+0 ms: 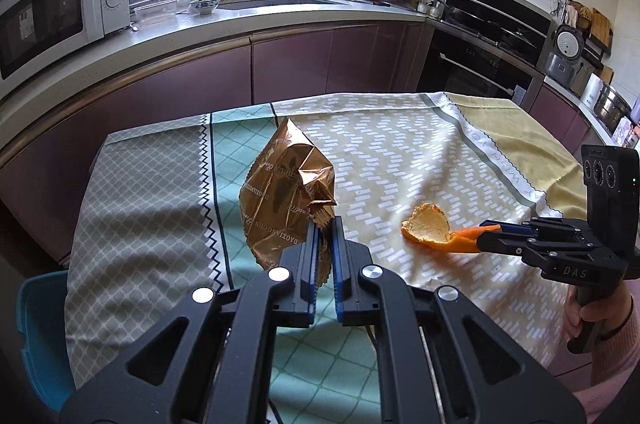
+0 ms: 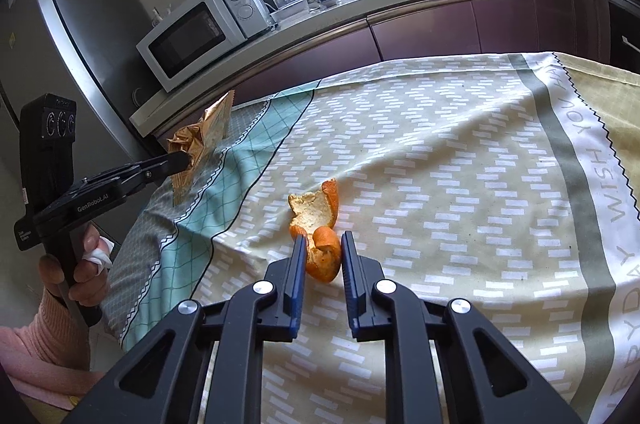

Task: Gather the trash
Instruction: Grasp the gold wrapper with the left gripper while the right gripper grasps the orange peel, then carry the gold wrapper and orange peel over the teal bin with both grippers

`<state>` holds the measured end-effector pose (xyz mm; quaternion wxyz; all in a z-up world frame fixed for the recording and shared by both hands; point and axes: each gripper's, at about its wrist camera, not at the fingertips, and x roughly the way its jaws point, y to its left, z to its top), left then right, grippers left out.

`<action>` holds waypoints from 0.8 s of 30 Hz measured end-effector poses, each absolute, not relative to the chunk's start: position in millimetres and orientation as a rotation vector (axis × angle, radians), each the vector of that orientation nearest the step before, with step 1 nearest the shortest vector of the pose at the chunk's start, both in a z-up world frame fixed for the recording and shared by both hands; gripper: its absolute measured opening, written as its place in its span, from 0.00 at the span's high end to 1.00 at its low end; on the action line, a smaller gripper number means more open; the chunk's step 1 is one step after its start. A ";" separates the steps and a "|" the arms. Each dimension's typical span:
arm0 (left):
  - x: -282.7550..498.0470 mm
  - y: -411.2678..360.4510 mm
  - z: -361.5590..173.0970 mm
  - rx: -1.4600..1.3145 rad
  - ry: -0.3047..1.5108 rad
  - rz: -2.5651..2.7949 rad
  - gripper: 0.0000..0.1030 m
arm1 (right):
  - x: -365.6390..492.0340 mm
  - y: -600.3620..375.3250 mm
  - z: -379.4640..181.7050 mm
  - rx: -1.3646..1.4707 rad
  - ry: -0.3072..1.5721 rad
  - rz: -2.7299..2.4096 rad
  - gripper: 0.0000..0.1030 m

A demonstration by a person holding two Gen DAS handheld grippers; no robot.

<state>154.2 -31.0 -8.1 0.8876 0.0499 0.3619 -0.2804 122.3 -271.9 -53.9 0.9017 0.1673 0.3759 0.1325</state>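
Observation:
A crumpled gold snack wrapper (image 1: 284, 192) hangs above the left part of the patterned tablecloth (image 1: 400, 152), and my left gripper (image 1: 325, 224) is shut on its lower edge. The right wrist view shows the same wrapper (image 2: 204, 140) lifted off the cloth in the left gripper (image 2: 182, 160). An orange peel (image 2: 316, 212) lies on the cloth near the middle. My right gripper (image 2: 323, 238) is shut on the peel's near curled end, one pad against each side. In the left wrist view the right gripper (image 1: 490, 230) pinches the peel (image 1: 430, 224) from the right.
A blue plastic object (image 1: 40, 324) sits below the table's left edge. Behind the table runs a counter with a microwave (image 1: 60, 12), a sink and dishes; an oven (image 1: 480, 64) is at the right. A hand (image 1: 588, 308) holds the right gripper's handle.

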 end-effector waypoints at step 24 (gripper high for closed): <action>112.2 35.8 -23.5 0.011 0.788 -0.528 0.93 | 125.8 -253.3 -68.6 0.383 0.848 0.308 0.89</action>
